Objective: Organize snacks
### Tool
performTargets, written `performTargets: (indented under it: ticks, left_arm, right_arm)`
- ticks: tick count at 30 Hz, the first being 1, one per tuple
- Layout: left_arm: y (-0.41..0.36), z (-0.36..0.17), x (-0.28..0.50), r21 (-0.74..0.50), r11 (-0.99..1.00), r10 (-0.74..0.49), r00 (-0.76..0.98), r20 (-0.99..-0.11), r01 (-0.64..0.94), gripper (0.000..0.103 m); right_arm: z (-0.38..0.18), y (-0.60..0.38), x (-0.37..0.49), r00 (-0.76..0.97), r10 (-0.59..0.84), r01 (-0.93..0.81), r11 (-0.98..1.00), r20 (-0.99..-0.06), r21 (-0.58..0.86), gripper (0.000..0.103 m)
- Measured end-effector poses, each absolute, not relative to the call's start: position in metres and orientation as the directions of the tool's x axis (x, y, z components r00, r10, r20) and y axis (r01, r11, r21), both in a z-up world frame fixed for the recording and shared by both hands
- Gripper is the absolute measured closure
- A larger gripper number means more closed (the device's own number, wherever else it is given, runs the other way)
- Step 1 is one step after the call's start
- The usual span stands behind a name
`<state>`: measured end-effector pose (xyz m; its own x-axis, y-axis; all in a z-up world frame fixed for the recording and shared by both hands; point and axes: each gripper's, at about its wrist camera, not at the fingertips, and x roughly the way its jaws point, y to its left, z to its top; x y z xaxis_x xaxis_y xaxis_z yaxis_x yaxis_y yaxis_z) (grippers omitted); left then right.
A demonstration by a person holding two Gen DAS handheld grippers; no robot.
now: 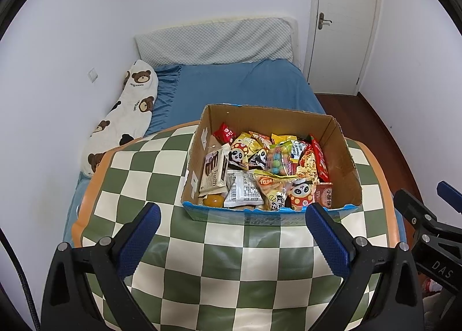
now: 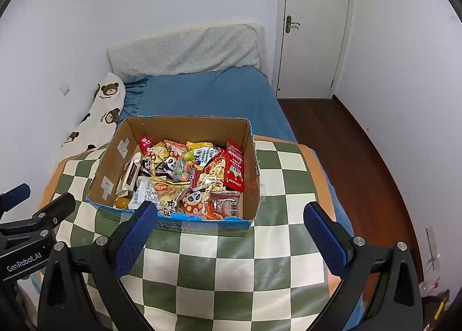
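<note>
An open cardboard box (image 1: 343,155) (image 2: 254,175) stands on a green-and-cream checkered mat (image 1: 231,250) (image 2: 231,258). It is filled with several snack packets: panda-print pouches (image 1: 300,194) (image 2: 193,201), a red packet (image 1: 319,157) (image 2: 234,166), a bag of coloured candy balls (image 1: 277,157) (image 2: 182,168) and a white wafer pack (image 1: 215,169). My left gripper (image 1: 232,215) is open, hovering in front of the box with nothing between its fingers. My right gripper (image 2: 231,215) is also open and empty, near the box's front edge.
The mat lies on a bed with a blue sheet (image 1: 236,85) (image 2: 208,94). A bear-print pillow (image 1: 127,117) lies along the left wall, a grey pillow (image 1: 213,42) at the head. A white door (image 1: 343,22) and wooden floor (image 2: 355,157) are to the right.
</note>
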<state>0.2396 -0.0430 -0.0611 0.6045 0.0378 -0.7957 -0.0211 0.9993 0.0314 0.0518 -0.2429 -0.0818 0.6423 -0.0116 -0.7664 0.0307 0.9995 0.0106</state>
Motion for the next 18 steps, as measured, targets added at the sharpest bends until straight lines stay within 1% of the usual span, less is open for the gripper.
performTargets:
  ticks: [18]
  left_arm:
    - [-0.0464, -0.0539, 0.2342, 0.029, 0.999, 0.039, 0.613, -0.789, -0.026, 0.000]
  right_arm:
    - [-0.0847, -0.2442, 0.0530, 0.644, -0.009, 0.028, 1.000, -0.765, 0.012, 0.000]
